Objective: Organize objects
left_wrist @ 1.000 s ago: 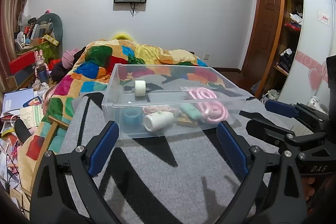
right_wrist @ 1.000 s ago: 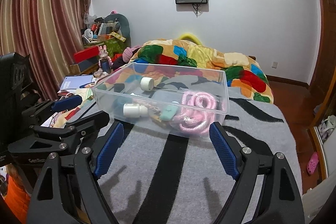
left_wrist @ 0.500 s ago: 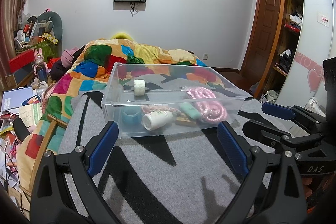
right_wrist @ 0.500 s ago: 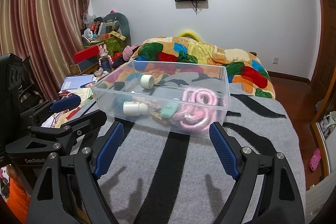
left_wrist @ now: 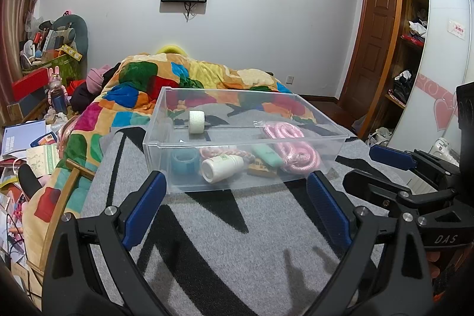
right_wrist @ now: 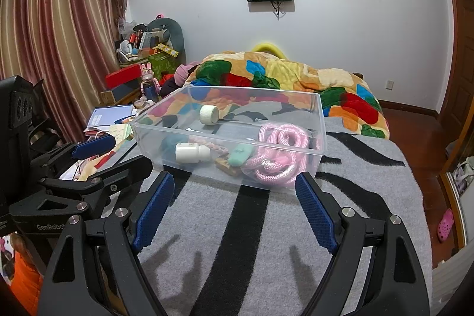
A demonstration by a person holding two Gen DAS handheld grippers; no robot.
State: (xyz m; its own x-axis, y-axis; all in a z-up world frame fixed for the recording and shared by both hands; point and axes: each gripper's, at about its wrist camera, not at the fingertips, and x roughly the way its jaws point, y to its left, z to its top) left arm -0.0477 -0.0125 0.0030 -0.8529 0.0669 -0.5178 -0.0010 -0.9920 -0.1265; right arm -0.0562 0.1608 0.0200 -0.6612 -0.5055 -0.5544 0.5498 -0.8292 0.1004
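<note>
A clear plastic box (left_wrist: 166, 105) (right_wrist: 321, 120) stands on a grey blanket with black stripes (left_wrist: 207, 242) (right_wrist: 237, 227). Inside lie a white tape roll (left_wrist: 196, 121) (right_wrist: 209, 114), a blue tape roll (left_wrist: 185, 163), a white bottle (left_wrist: 222, 168) (right_wrist: 191, 153), a pink rope (left_wrist: 291, 145) (right_wrist: 278, 153), a mint green case (left_wrist: 266, 154) (right_wrist: 240, 155) and a braided cord (left_wrist: 225, 152). My left gripper (left_wrist: 235, 206) is open and empty, just short of the box's near wall. My right gripper (right_wrist: 234, 209) is open and empty, also just short of the box.
A colourful quilt (left_wrist: 207, 79) (right_wrist: 281, 76) lies behind the box. Papers and toys (left_wrist: 29, 138) clutter the floor at the left. A wooden door and shelves (left_wrist: 385, 49) stand at the right. The blanket's right edge (right_wrist: 420, 197) drops to the floor.
Both grippers have pulled back and lifted slightly from the box; the view has shifted a little. The box and its contents have not moved.
</note>
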